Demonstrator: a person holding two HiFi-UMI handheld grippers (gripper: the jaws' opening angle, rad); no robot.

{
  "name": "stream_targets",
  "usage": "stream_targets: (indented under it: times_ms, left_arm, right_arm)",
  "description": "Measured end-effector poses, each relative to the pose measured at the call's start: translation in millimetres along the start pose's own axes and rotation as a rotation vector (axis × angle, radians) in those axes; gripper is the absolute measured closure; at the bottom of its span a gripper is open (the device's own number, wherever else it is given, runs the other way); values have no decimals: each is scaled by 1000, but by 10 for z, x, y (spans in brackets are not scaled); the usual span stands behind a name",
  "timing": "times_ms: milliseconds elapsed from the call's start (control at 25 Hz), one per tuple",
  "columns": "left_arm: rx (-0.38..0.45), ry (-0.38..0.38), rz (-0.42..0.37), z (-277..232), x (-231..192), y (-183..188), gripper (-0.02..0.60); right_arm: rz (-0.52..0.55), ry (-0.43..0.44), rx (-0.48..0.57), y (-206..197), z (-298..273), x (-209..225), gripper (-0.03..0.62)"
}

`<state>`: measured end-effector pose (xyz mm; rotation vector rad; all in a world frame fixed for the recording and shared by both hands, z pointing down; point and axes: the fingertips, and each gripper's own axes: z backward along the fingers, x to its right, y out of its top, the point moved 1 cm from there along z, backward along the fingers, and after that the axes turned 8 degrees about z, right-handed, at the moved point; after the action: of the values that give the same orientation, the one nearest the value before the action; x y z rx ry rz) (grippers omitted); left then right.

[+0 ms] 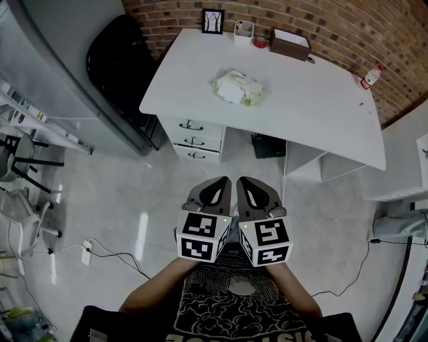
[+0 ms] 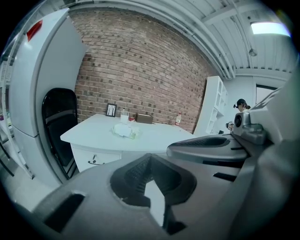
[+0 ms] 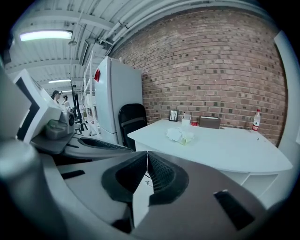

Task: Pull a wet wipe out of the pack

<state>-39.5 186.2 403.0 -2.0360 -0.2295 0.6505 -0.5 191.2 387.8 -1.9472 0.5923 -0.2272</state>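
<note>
The wet wipe pack (image 1: 237,87) is looking like a soft, crumpled packet, white with pale green at one side, and a rumpled white sheet is showing on top of it. It is lying flat on the white counter (image 1: 314,113), somewhat left of the middle, about halfway between the front and back edges.

One pack is sitting there. Along the back edge are standing one small picture frame (image 1: 212,21), one white cup (image 1: 243,29) and one brown box (image 1: 289,45). One plastic bottle (image 1: 371,76) is standing near the right back corner. One black chair (image 1: 124,60) is standing by the left edge.

Two grippers are being held side by side, low in front of the person's chest. They are over the floor and well apart from the counter. The left gripper (image 1: 224,182) is keeping its jaws together with nothing between them. The right gripper (image 1: 243,182) is doing likewise. The pack is lying ahead of both, beyond the front edge.
</note>
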Motion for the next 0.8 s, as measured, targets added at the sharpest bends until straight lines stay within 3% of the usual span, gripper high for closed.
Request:
stream_targets:
  times_ms: [440,800]
  left_arm:
    - [-24,27,-2,-722,-2,345,569]
    - [-25,96,3,-1217,-112,616,569]
  right_arm:
    - [-11,49,-12,174,-505,659,576]
    - [-29,120,-8,258,-917,1072,576]
